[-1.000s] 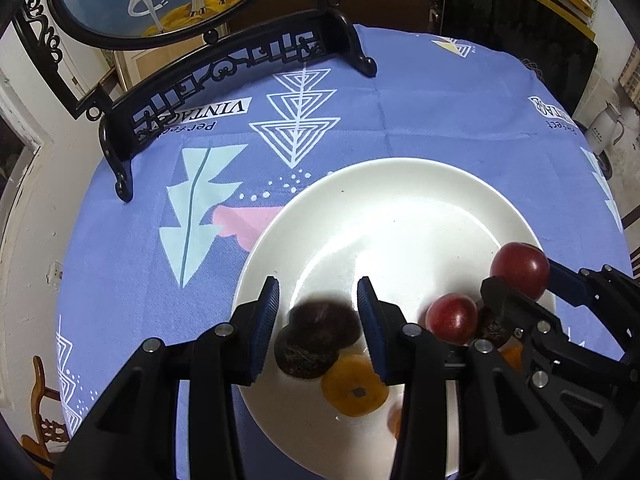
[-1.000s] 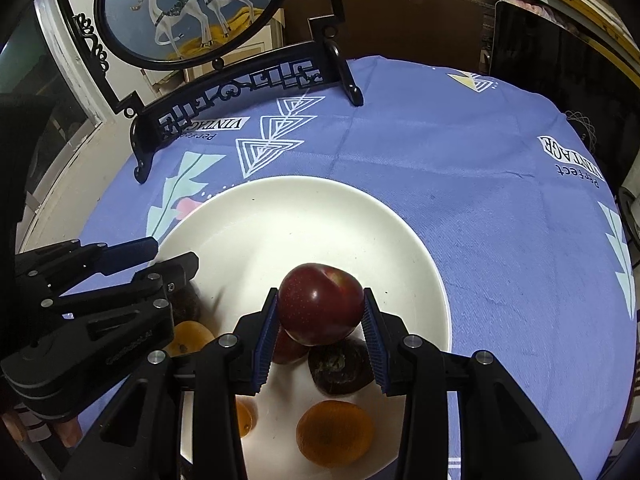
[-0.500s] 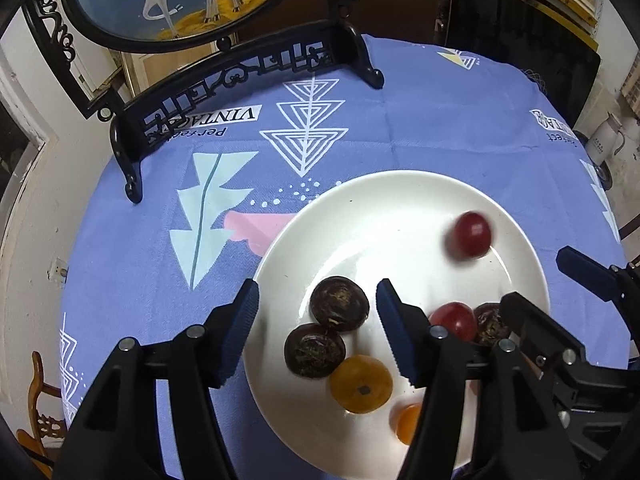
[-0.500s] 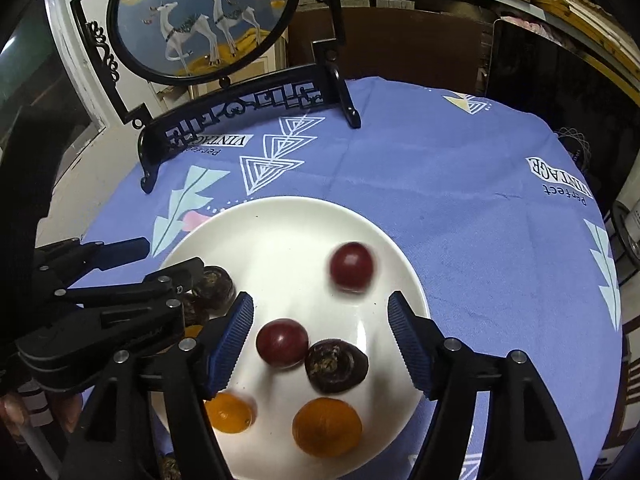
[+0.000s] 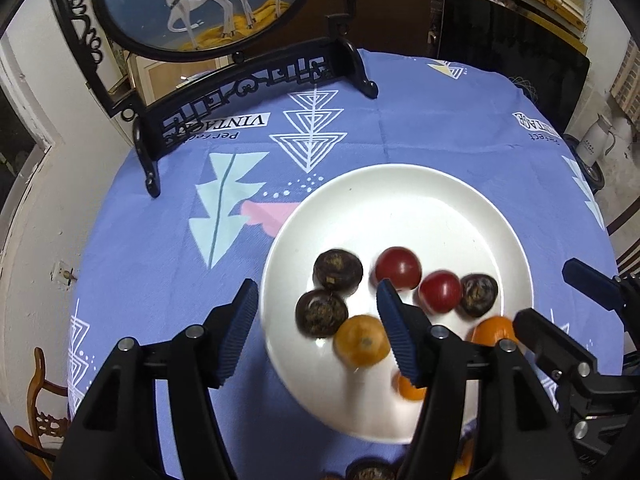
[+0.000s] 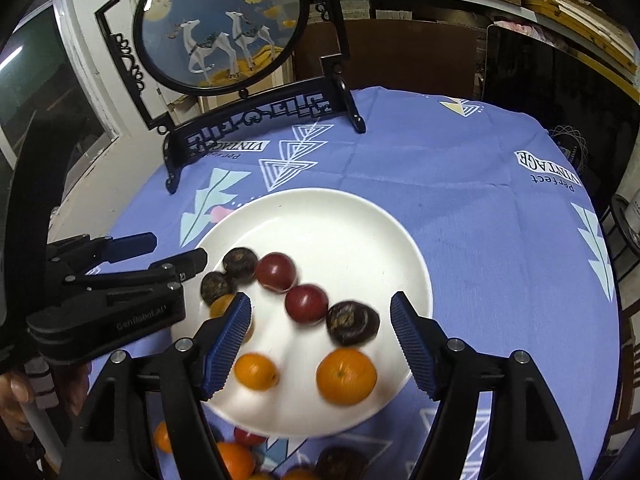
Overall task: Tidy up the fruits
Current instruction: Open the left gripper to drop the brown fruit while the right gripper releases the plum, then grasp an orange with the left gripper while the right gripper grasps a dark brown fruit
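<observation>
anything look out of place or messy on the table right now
Nothing is spilled or broken. The one loose end: several fruits lie on the blue tablecloth just off the near rim of the white plate, while the rest sit on it. Both grippers hang above with jaws opening and nothing between them.

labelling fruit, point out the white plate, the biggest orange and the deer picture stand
white plate (image 6: 360, 216), right wrist view, bare far rim
biggest orange (image 6: 346, 377), right wrist view, centre
deer picture stand (image 6: 256, 114), right wrist view, carved base
</observation>
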`<state>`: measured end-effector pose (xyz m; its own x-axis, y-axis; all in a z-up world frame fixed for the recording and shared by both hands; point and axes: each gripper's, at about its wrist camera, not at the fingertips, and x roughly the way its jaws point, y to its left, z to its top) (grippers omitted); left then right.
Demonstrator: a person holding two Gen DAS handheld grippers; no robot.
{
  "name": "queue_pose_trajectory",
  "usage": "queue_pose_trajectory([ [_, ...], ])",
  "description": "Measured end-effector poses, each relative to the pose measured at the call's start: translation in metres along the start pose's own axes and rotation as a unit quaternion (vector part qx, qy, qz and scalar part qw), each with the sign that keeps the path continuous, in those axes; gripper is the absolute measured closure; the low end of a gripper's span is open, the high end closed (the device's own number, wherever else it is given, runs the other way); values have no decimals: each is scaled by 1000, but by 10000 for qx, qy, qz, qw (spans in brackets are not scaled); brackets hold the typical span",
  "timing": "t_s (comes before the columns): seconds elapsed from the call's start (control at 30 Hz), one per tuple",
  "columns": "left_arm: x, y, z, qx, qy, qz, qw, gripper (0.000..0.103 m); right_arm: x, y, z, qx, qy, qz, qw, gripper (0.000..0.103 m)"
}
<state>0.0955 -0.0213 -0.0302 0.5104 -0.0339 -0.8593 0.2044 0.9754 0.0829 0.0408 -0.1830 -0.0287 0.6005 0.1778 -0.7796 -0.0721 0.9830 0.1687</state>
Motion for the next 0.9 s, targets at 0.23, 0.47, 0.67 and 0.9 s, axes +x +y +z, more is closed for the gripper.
queue_pose_trajectory([
  [0.23, -18, 20, -41, 152, -65, -106, 9998, 34, -29, 11, -48, -390, 17, 361, 9986, 29],
  [0.47, -27, 42, -113, 650, 99, -345, 9972, 31, -38, 28, -143, -1276, 814, 506, 9872, 29],
  [0.67, -22, 25, -161, 1253, 377, -679, 9891, 31, -26, 32, -181, -991, 1289, 590, 9849, 29],
  [0.9, 0, 4, -169, 1383, 475, -843, 9856, 31, -24, 49, -184, -915, 1325, 817, 9836, 29],
])
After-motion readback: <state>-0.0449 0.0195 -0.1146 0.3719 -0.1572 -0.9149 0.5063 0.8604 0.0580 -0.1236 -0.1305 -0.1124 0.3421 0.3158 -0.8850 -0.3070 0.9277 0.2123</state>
